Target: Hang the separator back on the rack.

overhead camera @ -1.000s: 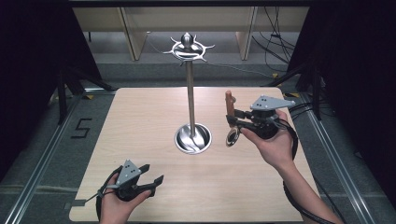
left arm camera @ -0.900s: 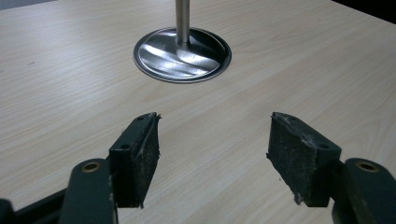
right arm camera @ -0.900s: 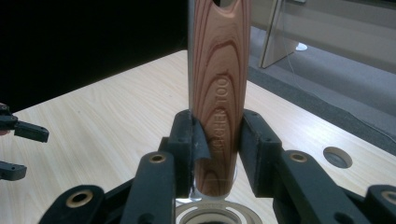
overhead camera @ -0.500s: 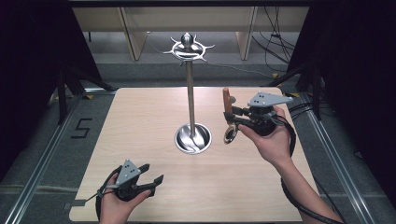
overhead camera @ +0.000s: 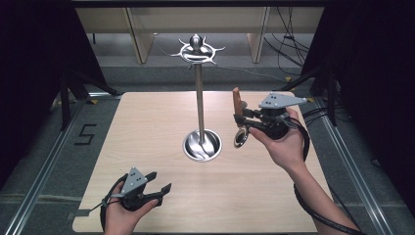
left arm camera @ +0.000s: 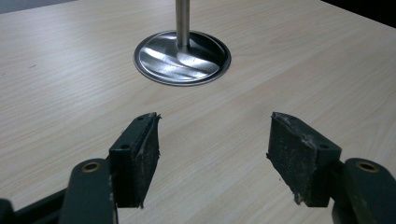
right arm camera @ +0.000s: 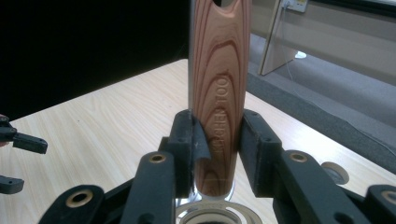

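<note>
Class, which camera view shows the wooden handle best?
The right gripper view: the handle stands upright, close up, clamped in the right tool, its lettering readable. The high view shows it small beside the stand.

Two black two-jaw hand grippers: left gripper and right gripper, each topped with a grey three-cornered plate, trailing a black cable. Brass-ringed screw holes along jaw arms; frayed dark foam pads. Bare forearms, no sleeves.
</note>
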